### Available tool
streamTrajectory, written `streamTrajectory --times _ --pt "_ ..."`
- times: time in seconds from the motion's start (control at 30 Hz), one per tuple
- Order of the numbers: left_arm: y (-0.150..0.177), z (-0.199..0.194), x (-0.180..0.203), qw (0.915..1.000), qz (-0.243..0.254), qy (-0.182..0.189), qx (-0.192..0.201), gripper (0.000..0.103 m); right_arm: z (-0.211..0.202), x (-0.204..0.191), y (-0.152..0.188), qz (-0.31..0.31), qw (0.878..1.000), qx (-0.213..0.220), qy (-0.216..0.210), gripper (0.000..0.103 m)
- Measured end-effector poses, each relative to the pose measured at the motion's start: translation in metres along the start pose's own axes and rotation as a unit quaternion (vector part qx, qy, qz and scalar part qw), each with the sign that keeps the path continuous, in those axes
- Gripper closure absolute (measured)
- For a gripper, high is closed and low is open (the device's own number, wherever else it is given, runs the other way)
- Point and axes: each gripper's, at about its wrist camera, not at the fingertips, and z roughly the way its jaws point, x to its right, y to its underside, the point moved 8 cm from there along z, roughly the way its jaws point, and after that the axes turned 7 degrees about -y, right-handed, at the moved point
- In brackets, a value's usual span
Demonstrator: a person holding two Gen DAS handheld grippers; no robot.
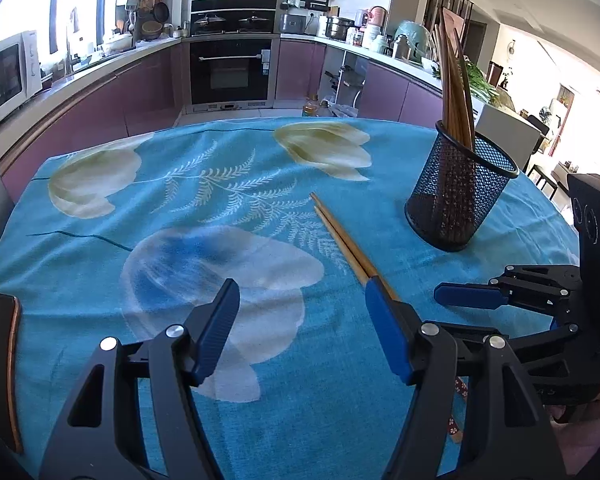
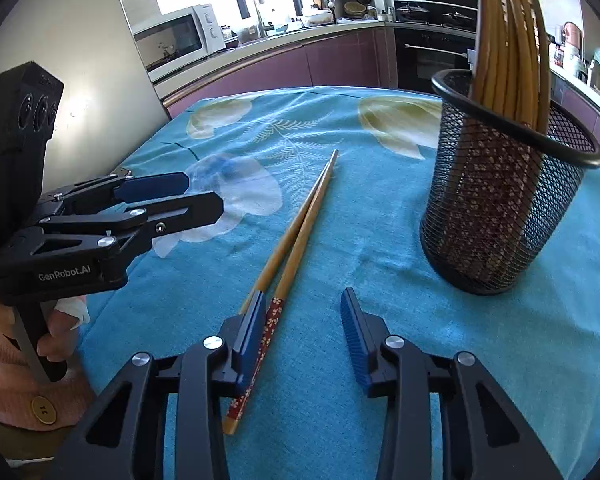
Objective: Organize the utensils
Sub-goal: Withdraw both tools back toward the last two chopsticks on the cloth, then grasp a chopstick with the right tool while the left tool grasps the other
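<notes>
Here my left gripper point(image 1: 302, 328) hides the patterned handle ends of the chopstick pair point(image 1: 342, 236) lying on the blue tablecloth point(image 1: 180, 208) just beside the black mesh holder point(image 1: 458, 196). "GenRobot.AI" reads on its side. Its jaws stand wide and empty. My right gripper point(image 2: 304, 340) is open too, its left pad at the pair's red floral handles; contact is unclear.

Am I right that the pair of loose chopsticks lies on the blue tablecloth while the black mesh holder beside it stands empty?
Not quite: the black mesh holder is not empty; several chopsticks stand in it, as the right wrist view shows. The pair of loose chopsticks does lie on the blue tablecloth.
</notes>
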Motion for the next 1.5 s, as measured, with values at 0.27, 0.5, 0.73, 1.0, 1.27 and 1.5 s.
streamTrajectory --times 0.27,0.5,0.73,1.0,1.27,1.5 --pt "0.008 0.014 0.024 0.9990 0.033 0.019 -0.024 0.045 -0.004 0.011 0.000 0.020 1.000 -0.001 -0.004 0.070" --pt "0.013 0.025 0.042 0.9965 0.054 0.042 -0.047 0.052 -0.004 0.014 -0.001 0.022 1.000 -0.003 -0.010 0.070" --pt "0.016 0.034 0.048 0.9949 0.066 0.042 -0.064 0.066 -0.002 0.015 -0.002 0.018 1.000 -0.006 -0.010 0.070" --pt "0.016 0.034 0.041 0.9948 0.051 0.048 -0.075 0.083 0.009 0.012 -0.013 0.007 1.000 -0.005 -0.002 0.070" --pt "0.012 0.041 0.033 0.9946 0.037 0.051 -0.082 0.081 0.026 0.012 -0.031 -0.007 1.000 -0.007 0.013 0.072" --pt "0.005 0.049 0.028 0.9945 0.017 0.057 -0.086 0.089 0.032 0.019 -0.040 0.008 1.000 -0.003 0.018 0.086"
